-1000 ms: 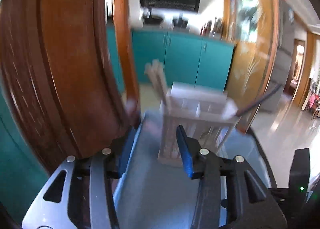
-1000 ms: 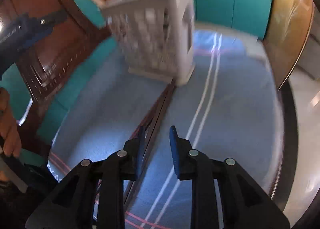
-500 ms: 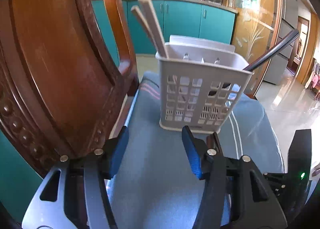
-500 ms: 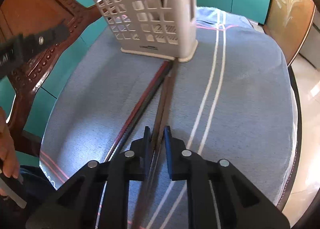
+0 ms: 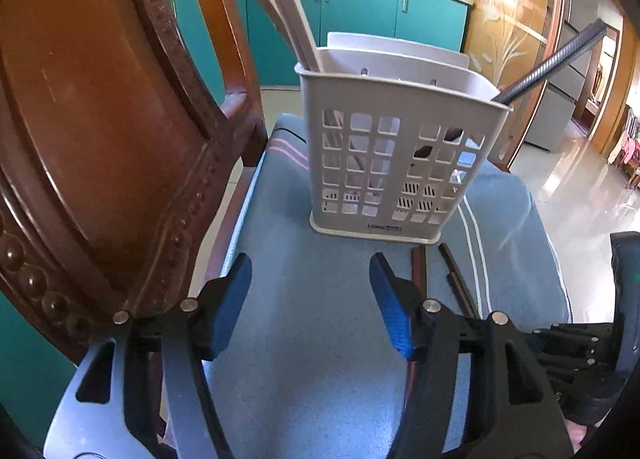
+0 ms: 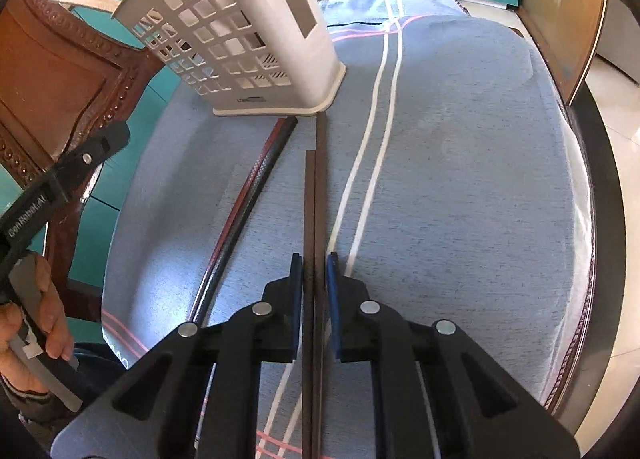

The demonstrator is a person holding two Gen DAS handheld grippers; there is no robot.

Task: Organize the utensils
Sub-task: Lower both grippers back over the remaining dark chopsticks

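Note:
A white slotted utensil holder [image 5: 394, 147] stands on the blue cloth; it also shows in the right wrist view [image 6: 240, 35]. It holds beige chopsticks [image 5: 288, 7] and a dark utensil handle [image 5: 556, 63]. A pair of dark brown chopsticks [image 6: 314, 195] lies on the cloth, pointing at the holder. My right gripper [image 6: 314, 261] is nearly closed around them, jaws on either side. A red-and-black pair [image 6: 256, 179] lies to their left. My left gripper [image 5: 310, 283] is open and empty, in front of the holder.
A carved wooden chair back [image 5: 100, 119] stands close on the left. The blue striped cloth [image 6: 460, 179] covers a round table with a dark rim [image 6: 600, 219]. Teal cabinets [image 5: 360, 15] are behind.
My right gripper has moved onto the dark brown chopsticks and narrowed around them. My left gripper has settled in front of the holder and opened wider.

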